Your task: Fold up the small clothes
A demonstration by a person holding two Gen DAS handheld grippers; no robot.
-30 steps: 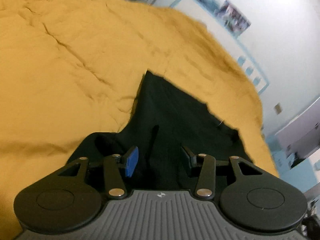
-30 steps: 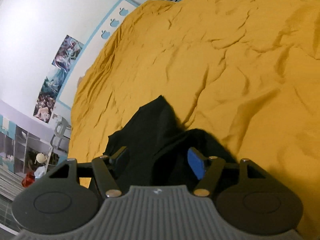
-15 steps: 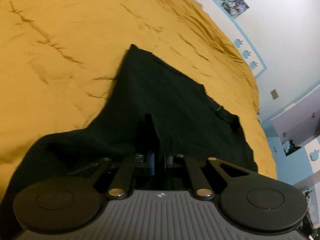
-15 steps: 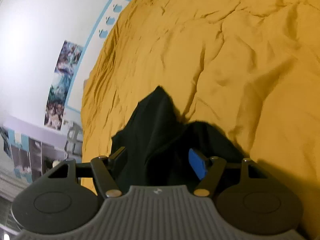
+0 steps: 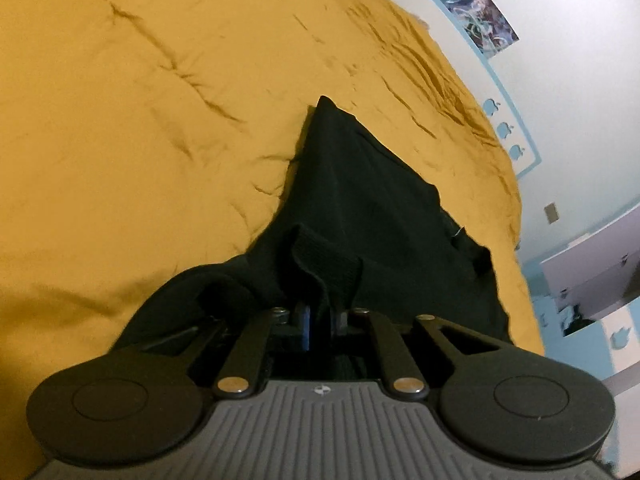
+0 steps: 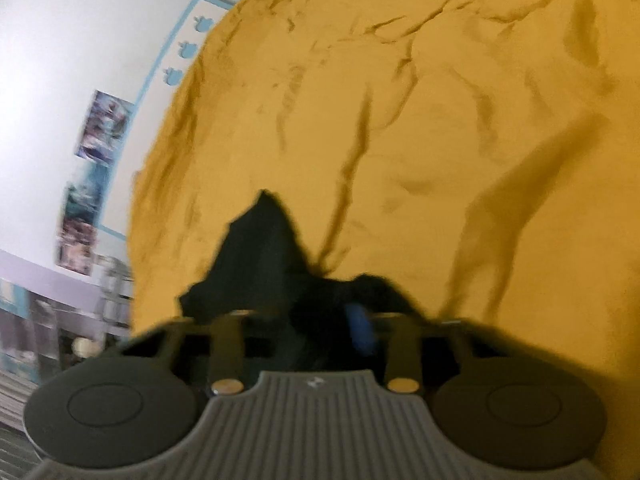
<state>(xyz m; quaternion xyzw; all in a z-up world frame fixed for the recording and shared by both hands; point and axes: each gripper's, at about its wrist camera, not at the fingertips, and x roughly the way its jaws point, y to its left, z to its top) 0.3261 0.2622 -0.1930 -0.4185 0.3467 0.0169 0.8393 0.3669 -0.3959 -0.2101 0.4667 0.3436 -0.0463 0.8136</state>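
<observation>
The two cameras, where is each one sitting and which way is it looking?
Left wrist: sits on the left gripper, looking along its fingers, shut on the black garment lying on the yellow blanket.
Right wrist: sits on the right gripper, fingers apart, looking over the same garment; blurred.
Both share garment, blanket and the wall posters. No hand shows.

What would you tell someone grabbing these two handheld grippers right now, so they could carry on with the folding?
Left gripper: shut on a pinched ridge at the near edge of the black garment.
Right gripper: open, fingers straddling the garment's near edge; view blurred.
Garment lies spread on the mustard-yellow bedspread, far corner pointing away.
Done: one hold taken. Left: close the right gripper, then fold.
</observation>
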